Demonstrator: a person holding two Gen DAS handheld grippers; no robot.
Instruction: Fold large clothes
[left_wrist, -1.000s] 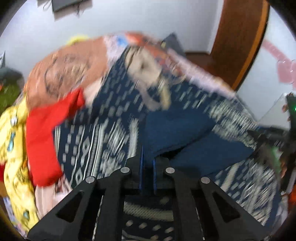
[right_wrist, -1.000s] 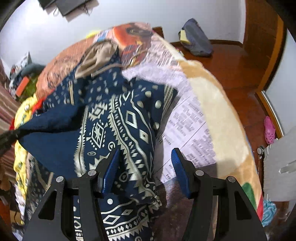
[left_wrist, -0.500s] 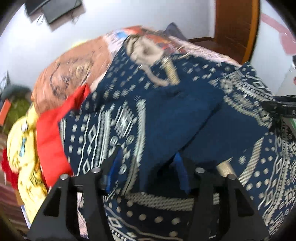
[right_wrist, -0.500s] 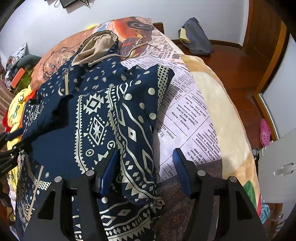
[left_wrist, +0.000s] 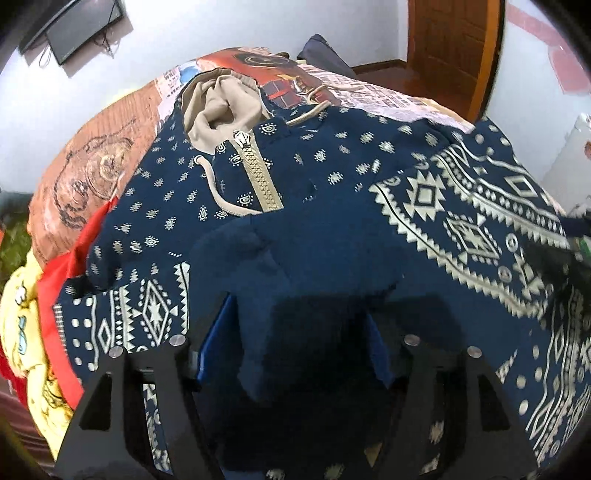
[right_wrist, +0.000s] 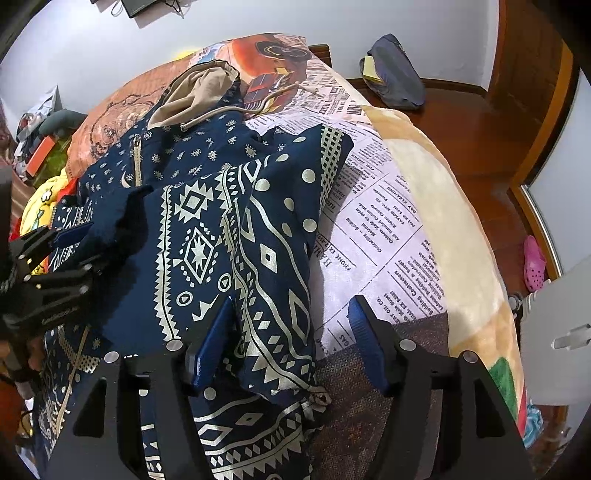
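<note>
A: Fabric first: the navy zip hoodie with cream geometric print and tan hood lining (right_wrist: 207, 229) looks soft, thick and floppy, lying spread on the newspaper-print blanket (right_wrist: 388, 236). I'd take it at a hem or folded edge.

B: And the fingers?

A: Both pairs are spreading. The left gripper (left_wrist: 295, 343) straddles a plain navy fold, pads not pressing. The right gripper (right_wrist: 291, 339) has the patterned edge against its left finger, toward nine o'clock; bare blanket lies toward three o'clock.
</note>
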